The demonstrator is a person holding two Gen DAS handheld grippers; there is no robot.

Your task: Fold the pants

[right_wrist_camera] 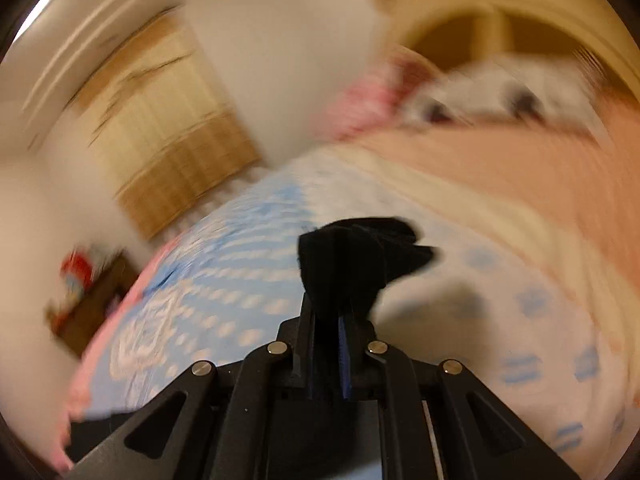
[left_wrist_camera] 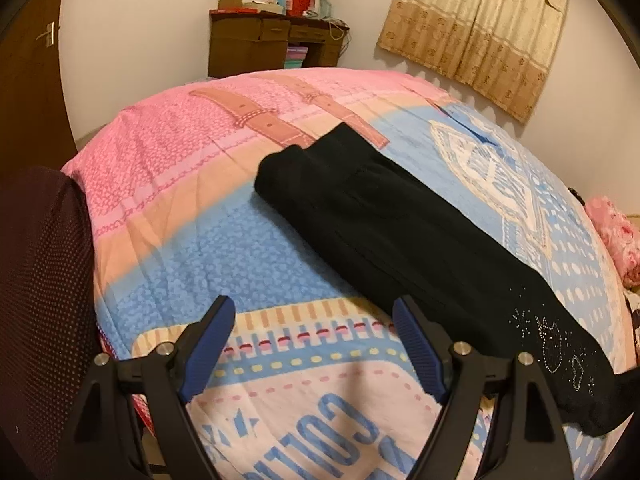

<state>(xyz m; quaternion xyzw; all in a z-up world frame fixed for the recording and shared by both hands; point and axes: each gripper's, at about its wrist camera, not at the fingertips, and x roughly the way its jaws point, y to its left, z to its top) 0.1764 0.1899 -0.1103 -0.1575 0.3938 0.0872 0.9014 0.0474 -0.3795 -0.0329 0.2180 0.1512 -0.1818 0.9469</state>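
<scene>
Black pants (left_wrist_camera: 384, 224) lie as a long folded strip across the patterned bed cover (left_wrist_camera: 224, 240), running from the middle toward the lower right, where a rhinestone pattern shows. My left gripper (left_wrist_camera: 314, 344) is open and empty, hovering over the cover just left of the pants' near part. In the blurred right wrist view, my right gripper (right_wrist_camera: 334, 304) is shut on a bunched end of the black pants (right_wrist_camera: 360, 256), held above the bed cover (right_wrist_camera: 240, 280).
A dark dotted chair back (left_wrist_camera: 40, 280) stands at the left of the bed. A brown desk (left_wrist_camera: 260, 40) with boxes stands at the far wall beside a curtain (left_wrist_camera: 480, 28). Pink pillows (left_wrist_camera: 616, 236) lie at the right edge. A door (left_wrist_camera: 28, 80) is far left.
</scene>
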